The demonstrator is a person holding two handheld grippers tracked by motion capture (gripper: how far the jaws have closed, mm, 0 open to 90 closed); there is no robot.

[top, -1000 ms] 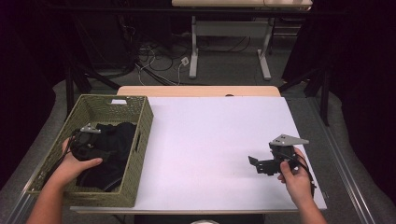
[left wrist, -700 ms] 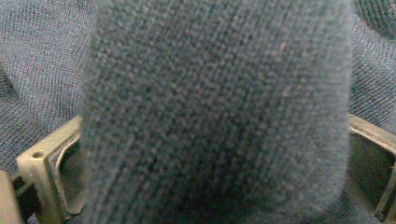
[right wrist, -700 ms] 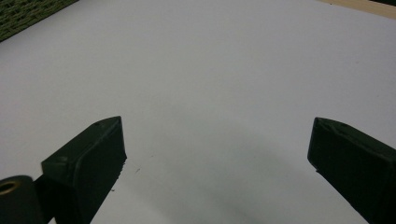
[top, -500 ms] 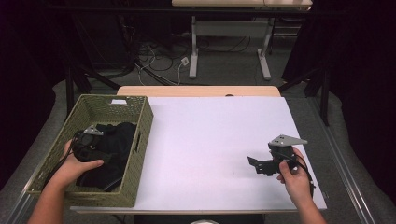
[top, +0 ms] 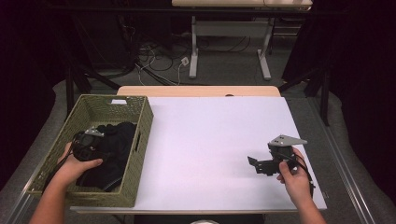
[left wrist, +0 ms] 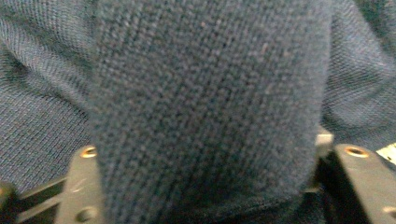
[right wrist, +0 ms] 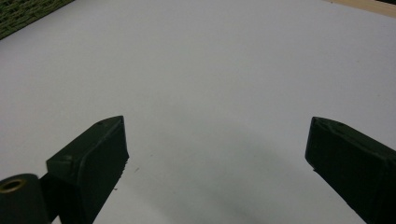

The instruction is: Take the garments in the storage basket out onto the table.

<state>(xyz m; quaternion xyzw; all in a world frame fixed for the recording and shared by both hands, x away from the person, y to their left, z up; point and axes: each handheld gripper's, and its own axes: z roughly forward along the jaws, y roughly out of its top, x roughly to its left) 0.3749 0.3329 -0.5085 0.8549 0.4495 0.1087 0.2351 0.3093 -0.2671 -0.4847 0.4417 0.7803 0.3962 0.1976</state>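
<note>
High view: left gripper [top: 100, 144], jaws just closing, pinches dark knit garment [top: 116, 140] in basket [top: 140, 116].

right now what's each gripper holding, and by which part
The left gripper, jaws just closing, has a bunched fold of the dark knit garment between them in the basket. The right gripper holds nothing.
</note>
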